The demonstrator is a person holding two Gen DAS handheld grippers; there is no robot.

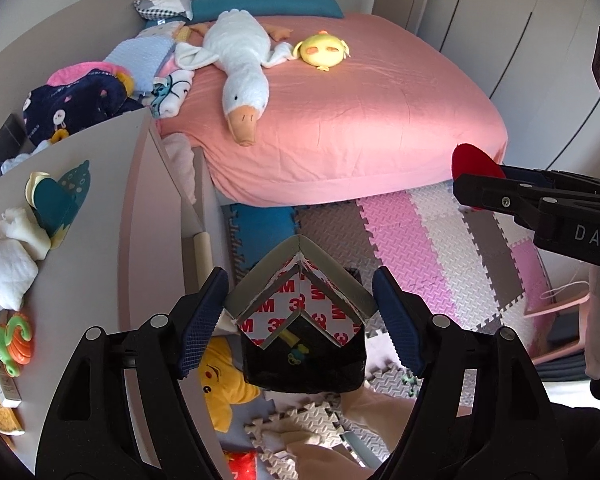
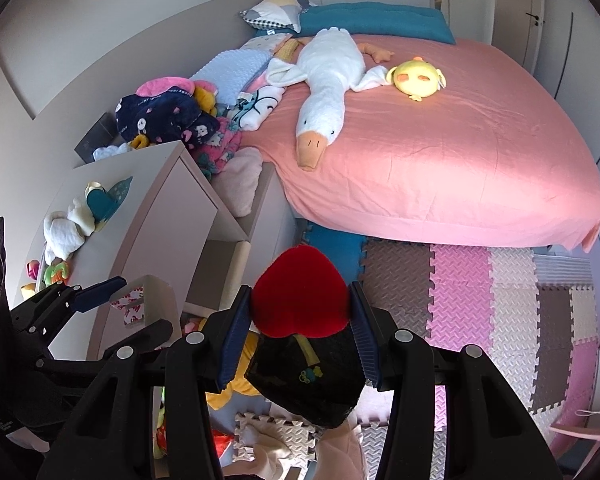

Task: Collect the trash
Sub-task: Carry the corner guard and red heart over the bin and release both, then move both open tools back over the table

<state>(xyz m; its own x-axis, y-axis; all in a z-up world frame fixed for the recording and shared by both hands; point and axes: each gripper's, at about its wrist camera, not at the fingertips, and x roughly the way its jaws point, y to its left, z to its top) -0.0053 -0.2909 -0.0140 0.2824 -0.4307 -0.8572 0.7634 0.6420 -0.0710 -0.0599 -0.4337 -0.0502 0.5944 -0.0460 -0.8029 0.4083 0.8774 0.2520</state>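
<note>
your left gripper (image 1: 300, 316) pinches a grey corner guard (image 1: 300, 280) between nearly closed jaws, right above the black bin (image 1: 304, 364). your right gripper (image 2: 300, 316) clamps a red felt piece (image 2: 300, 292) over that bin. farther off, a goose (image 1: 240, 68) lies on the pink bed (image 1: 380, 120).

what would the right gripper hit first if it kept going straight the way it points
Probably the black bin bag directly beneath the right gripper, which is shut on a red heart-shaped plush piece; depth is unclear.
</note>
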